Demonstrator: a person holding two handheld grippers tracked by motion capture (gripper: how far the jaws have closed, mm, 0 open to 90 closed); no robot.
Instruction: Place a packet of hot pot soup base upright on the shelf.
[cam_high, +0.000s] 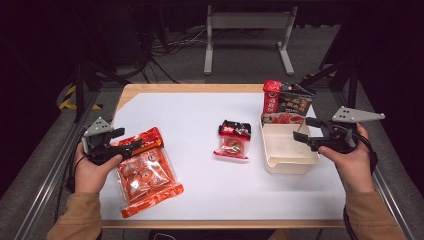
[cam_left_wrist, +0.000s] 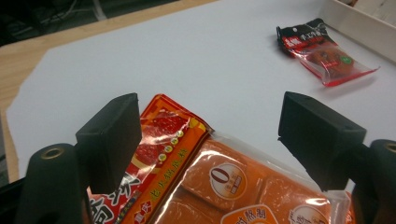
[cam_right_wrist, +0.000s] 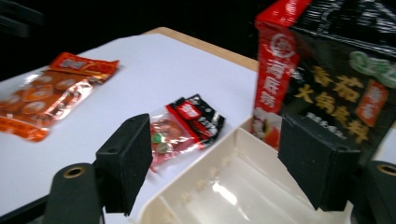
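Packing partly complete: black-and-red printed pouch (cam_high: 288, 102) standing in cream plastic tray (cam_high: 290, 162); large orange foil packet (cam_high: 145, 172) and small red-and-black sachet (cam_high: 233, 139) outstanding on white table sheet (cam_high: 200, 120); left gripper (cam_high: 120, 140) jaws apart over orange packet, right gripper (cam_high: 304, 131) jaws apart, empty.

Overhead looks forward-down; claw cameras sit close — sharing small packet (cam_high: 233, 139).

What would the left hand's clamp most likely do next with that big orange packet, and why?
Probably lower and close on the orange packet. The left gripper hovers over the packet's top end with its jaws wide apart, nothing pinched yet. The cream tray already has a black-and-red bag standing at its far end, so the packet may go there too.
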